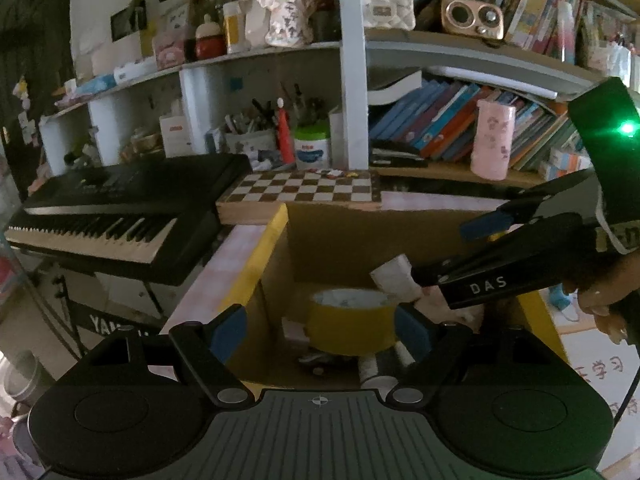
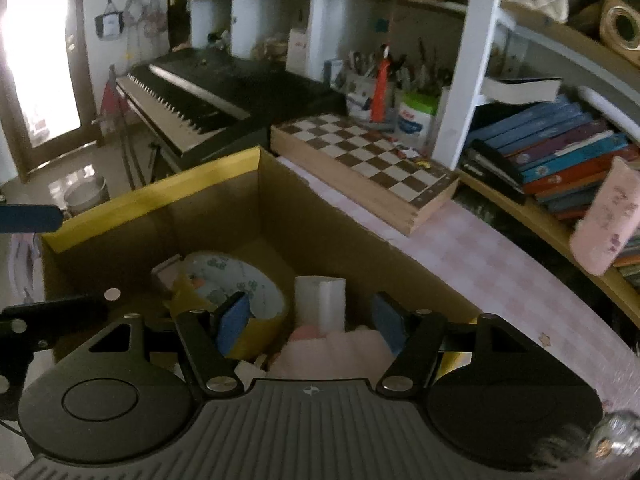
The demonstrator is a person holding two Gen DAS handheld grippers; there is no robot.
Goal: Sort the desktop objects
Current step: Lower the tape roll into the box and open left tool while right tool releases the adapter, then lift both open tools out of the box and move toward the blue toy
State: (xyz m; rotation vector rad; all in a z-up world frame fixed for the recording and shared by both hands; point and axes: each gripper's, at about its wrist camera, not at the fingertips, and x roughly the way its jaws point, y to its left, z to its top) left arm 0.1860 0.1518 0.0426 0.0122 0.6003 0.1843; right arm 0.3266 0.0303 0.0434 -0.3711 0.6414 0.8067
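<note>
An open cardboard box (image 1: 276, 236) with yellow-taped rims sits on the pink checked desk; it also shows in the right wrist view (image 2: 152, 196). Inside lie a yellow tape roll (image 1: 352, 324) (image 2: 236, 284), a small white block (image 2: 320, 304) (image 1: 394, 276) and a pink soft item (image 2: 340, 350). My left gripper (image 1: 320, 334) is open above the box, its fingers either side of the tape roll. My right gripper (image 2: 310, 320) is open over the box with the white block between its fingers, apart from both; it appears in the left wrist view (image 1: 448, 254) too.
A wooden chessboard (image 1: 304, 192) (image 2: 360, 160) lies beyond the box. A black keyboard (image 1: 116, 216) (image 2: 216, 96) stands at the left. Shelves with books (image 1: 448, 120), a pink cup (image 1: 492, 140) (image 2: 608, 220) and pen holders (image 2: 376, 84) line the back.
</note>
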